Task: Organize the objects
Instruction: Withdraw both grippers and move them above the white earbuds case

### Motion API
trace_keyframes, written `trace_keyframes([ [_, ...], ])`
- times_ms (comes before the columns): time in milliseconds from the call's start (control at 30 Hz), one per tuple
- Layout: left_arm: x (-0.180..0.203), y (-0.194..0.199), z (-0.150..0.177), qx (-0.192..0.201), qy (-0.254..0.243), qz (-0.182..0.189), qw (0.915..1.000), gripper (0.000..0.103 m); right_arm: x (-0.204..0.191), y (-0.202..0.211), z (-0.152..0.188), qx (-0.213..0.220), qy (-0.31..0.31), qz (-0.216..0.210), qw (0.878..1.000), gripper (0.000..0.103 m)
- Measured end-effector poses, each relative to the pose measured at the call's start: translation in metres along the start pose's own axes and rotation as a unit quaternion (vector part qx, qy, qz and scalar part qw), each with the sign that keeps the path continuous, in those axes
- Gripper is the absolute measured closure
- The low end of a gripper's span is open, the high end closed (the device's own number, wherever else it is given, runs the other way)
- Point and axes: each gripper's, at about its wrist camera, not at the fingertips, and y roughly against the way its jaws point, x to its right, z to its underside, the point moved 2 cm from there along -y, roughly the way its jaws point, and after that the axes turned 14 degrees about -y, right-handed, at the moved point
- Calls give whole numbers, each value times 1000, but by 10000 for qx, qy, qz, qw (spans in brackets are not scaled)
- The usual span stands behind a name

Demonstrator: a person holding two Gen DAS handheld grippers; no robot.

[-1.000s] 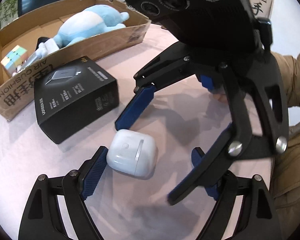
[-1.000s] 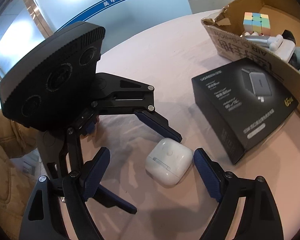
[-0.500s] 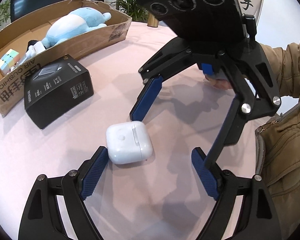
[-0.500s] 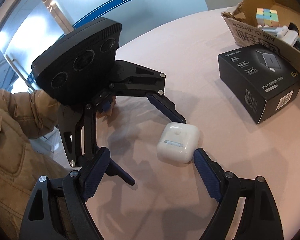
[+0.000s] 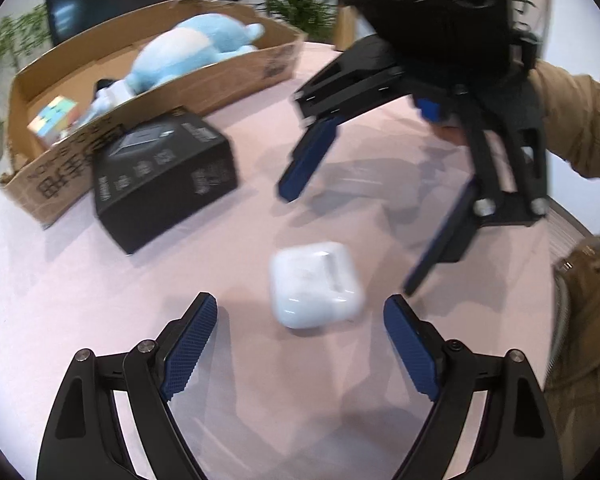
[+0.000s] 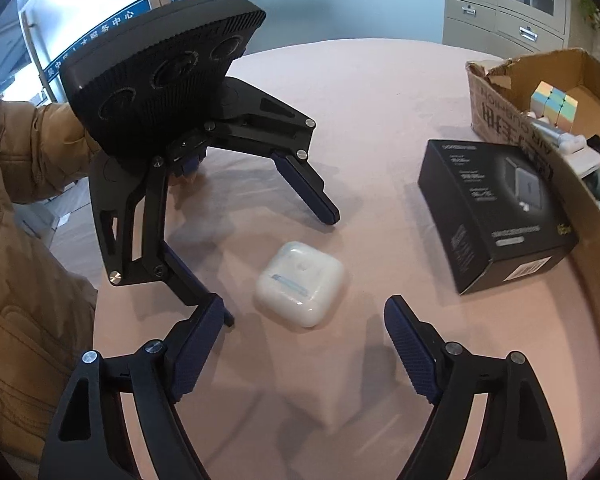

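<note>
Both sets of jaws stand spread wide with nothing between the pads. In the left wrist view the left gripper (image 5: 300, 312) frames the white case (image 5: 316, 284), which lies on the pink table (image 5: 80, 300) just above and between the blue tips, nearer the right one but touching neither. Half a second ago the same case sat against the left tip of that gripper, so the gripper has shifted sideways to centre it; the blur in this view suggests the move is quick. In the right wrist view the right gripper (image 6: 304, 316) also has the case (image 6: 300, 283) between and just ahead of its tips, apart from both, and the view has pulled back a little from where it was. The left gripper shows at left centre of that frame, tips pointing down beside the case. Further out, the black box (image 6: 496, 212) lies at the right of the frame, just beside the carton (image 6: 580, 196), which holds a cube (image 6: 554, 104) and, in the left view's upper left, a blue plush (image 5: 192, 52). The case is likely the next thing bound for the carton, and neither gripper has yet closed on it.
</note>
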Motion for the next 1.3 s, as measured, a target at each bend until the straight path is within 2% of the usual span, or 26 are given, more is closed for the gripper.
trace_keyframes([
  [100,-9,-3,2,-43,158,-54,9999,18,3,9,-1,123,-16,-23,9999,20],
  [267,-10,1,3,-143,45,-175,9997,17,1,16,0,167,32,-88,9998,20],
  [333,-12,-1,2,-174,36,-221,9996,17,-8,6,7,110,93,-140,9998,20],
  [400,-14,-1,3,-187,16,-227,9996,17,-24,-11,0,31,181,-173,9997,20],
  [567,-29,3,10,-211,58,-255,9994,17,-21,-22,-4,-37,391,-296,9988,21],
  [667,-30,6,12,-20,85,15,10000,17,-18,-22,-8,-38,414,-343,9985,24],
  [733,-22,7,3,137,-138,158,9997,18,-16,-23,-7,-54,402,-322,9987,28],
  [767,-19,6,1,149,-262,117,9995,18,-16,-23,-6,-71,393,-380,9985,28],
  [1100,-14,-17,-19,60,-851,721,9937,17,-24,0,21,53,149,-411,9990,33],
  [1300,0,-14,-21,-10,-1154,1018,9881,16,-25,13,31,141,9,-586,9982,33],
])
